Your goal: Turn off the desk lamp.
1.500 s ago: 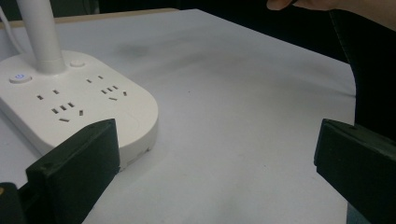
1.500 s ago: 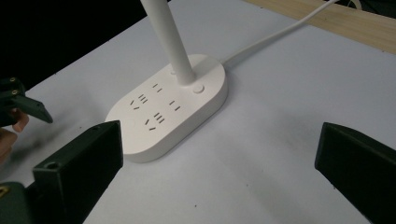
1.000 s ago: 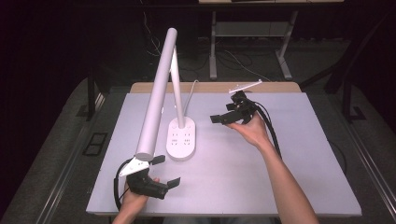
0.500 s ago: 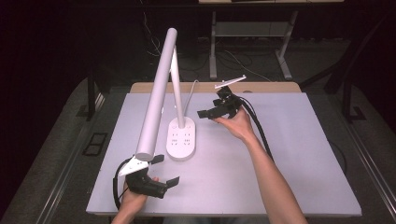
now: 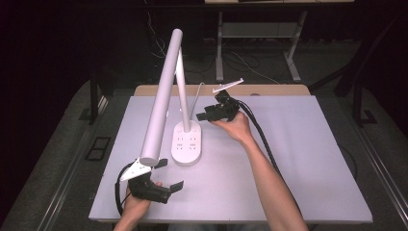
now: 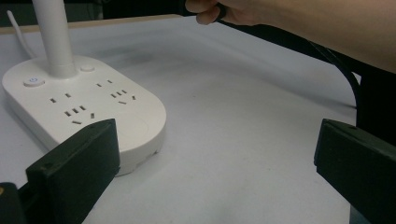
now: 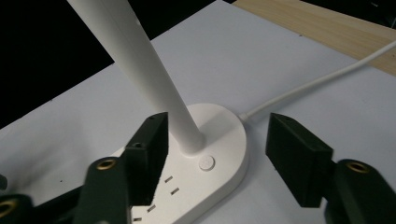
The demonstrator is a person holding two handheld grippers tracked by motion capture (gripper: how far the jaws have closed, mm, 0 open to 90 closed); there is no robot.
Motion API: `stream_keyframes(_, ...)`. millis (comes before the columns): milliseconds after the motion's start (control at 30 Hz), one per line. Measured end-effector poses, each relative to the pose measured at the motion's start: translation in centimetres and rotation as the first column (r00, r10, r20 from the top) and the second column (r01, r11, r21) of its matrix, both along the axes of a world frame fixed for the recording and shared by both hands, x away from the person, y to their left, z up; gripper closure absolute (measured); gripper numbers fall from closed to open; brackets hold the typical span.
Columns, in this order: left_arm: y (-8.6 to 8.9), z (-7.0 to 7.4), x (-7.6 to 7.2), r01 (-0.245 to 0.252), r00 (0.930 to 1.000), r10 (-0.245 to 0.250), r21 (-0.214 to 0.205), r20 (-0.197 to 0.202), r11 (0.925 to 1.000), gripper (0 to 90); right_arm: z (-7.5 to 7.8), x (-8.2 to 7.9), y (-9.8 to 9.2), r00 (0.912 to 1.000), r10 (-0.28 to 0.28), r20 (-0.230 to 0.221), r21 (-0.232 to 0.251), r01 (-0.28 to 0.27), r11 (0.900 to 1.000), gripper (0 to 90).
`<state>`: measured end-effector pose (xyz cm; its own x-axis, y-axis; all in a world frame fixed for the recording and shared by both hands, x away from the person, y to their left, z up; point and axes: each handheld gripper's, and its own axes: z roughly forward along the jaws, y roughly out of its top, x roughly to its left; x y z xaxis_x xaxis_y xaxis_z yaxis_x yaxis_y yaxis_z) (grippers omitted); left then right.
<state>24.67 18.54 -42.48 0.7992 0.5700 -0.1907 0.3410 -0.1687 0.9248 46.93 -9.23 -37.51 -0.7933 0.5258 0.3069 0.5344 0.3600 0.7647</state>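
A white desk lamp stands on the table. Its oval base (image 5: 187,144) carries sockets, and its long tube head (image 5: 161,103) slants toward the front left. My right gripper (image 5: 204,115) is open just right of the lamp's stem (image 5: 183,96), above the base's far end. In the right gripper view the stem (image 7: 154,79) and a round button (image 7: 206,162) lie between the open jaws, with nothing held. My left gripper (image 5: 169,174) rests open near the front edge, under the tube's tip. In the left gripper view the base (image 6: 84,107) lies ahead left of the wide-apart jaws.
The white table top (image 5: 298,159) has free room on its right half. A white cord (image 7: 317,81) runs from the base to the wooden back edge (image 5: 279,90). A black cable (image 5: 262,137) trails along the right forearm. Desk legs stand behind the table.
The right gripper has moved left, from right of the lamp to close beside its stem over the base. The left gripper has stayed in place.
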Motion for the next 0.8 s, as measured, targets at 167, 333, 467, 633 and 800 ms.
stream_keyframes(167,0.0,0.0,0.0,0.001,1.0000,-0.001,-0.001,0.000,1.0000,0.0,-0.5,0.3,0.5,0.9998,0.013,-0.012,0.023,-0.013,0.9997,64.4)
stream_keyframes(333,0.1,0.0,0.1,0.000,1.0000,0.000,-0.002,-0.001,1.0000,0.0,-1.3,0.5,1.1,0.9991,0.030,-0.029,0.029,-0.029,0.9992,82.9)
stream_keyframes(467,0.1,0.0,0.1,-0.001,1.0000,0.001,-0.002,-0.001,1.0000,0.0,-2.1,0.6,1.7,0.9977,0.043,-0.052,0.021,-0.042,0.9989,89.9)
stream_keyframes(633,0.1,0.0,0.1,-0.001,1.0000,0.001,-0.002,0.000,1.0000,0.0,-3.3,0.7,2.4,0.9961,0.045,-0.076,0.007,-0.045,0.9990,89.9)
stream_keyframes(800,0.1,0.0,0.1,-0.001,1.0000,0.001,0.000,-0.001,1.0000,0.0,-4.2,0.7,3.0,0.9942,0.050,-0.095,0.006,-0.050,0.9987,89.9)
